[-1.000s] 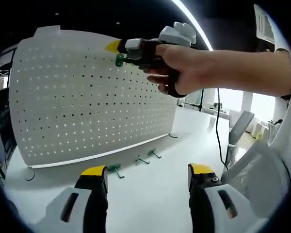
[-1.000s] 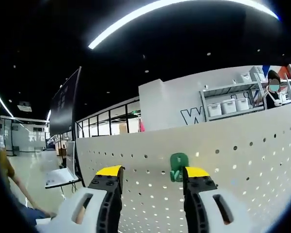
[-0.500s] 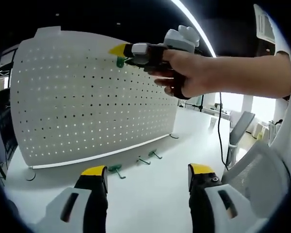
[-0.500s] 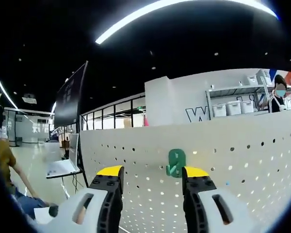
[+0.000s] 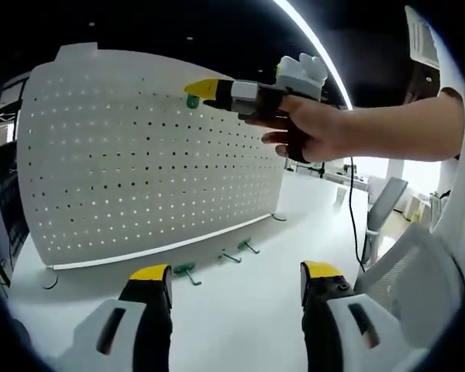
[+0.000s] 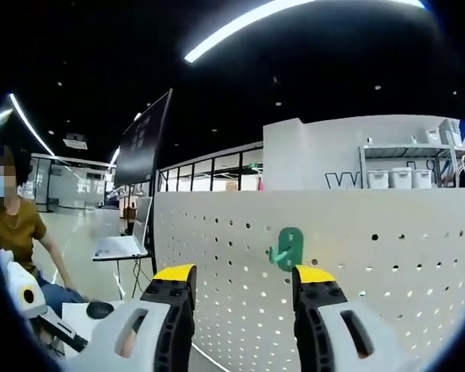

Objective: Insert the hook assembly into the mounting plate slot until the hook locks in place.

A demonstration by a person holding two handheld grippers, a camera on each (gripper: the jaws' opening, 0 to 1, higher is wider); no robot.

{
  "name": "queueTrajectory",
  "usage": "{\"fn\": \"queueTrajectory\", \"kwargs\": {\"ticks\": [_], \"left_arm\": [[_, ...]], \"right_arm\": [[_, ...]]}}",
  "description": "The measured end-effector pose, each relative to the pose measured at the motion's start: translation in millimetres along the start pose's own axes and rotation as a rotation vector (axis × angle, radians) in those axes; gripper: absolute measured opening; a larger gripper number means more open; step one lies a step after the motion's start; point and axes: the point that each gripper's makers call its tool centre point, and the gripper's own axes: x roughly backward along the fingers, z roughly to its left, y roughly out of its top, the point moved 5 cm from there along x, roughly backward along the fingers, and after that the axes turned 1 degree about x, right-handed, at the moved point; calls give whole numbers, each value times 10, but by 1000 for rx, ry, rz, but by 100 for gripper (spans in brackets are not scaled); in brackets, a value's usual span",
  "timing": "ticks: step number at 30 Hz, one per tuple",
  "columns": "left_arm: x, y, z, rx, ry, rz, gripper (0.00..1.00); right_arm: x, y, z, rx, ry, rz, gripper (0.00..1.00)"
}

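Right gripper [image 6: 244, 273]: in the right gripper view its two yellow-tipped jaws stand apart with nothing between them. The green hook [image 6: 287, 248] sits on the pegboard [image 6: 387, 294] just above and between the jaw tips, closer to the right-hand jaw, and no jaw touches it. The hook's flat plate lies against the board near its top edge, with a short arm projecting to the left.

In the left gripper view the same gripper [image 5: 205, 88] is held in a hand [image 5: 310, 132] at the upper part of the board [image 5: 139, 170], yellow tips pointing at the hook [image 5: 192, 101]. Whether the tips touch the hook cannot be told from this angle.

Left gripper [image 5: 236, 273]: jaws apart and empty, low over the white table [image 5: 248, 310], well apart from the board.

Three spare green hooks lie on the table just in front of the board's lower edge: one [image 5: 186, 272] near the left jaw tip, a second [image 5: 229, 256] and a third [image 5: 246, 246] to its right. The board stands upright on small feet.

Beyond the board in the right gripper view: a seated person [image 6: 19, 232] at left, a dark screen [image 6: 143, 139], a laptop [image 6: 124, 244], and shelving with bins [image 6: 399, 174] at right.
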Motion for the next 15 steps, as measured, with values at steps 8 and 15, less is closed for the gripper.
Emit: {"fn": "queueTrajectory", "kwargs": {"ticks": [8, 15], "left_arm": [[21, 37, 26, -4, 10, -7, 69], [19, 34, 33, -15, 15, 0, 70]], "right_arm": [[292, -126, -41, 29, 24, 35, 48], [552, -298, -27, 22, 20, 81, 49]]}}
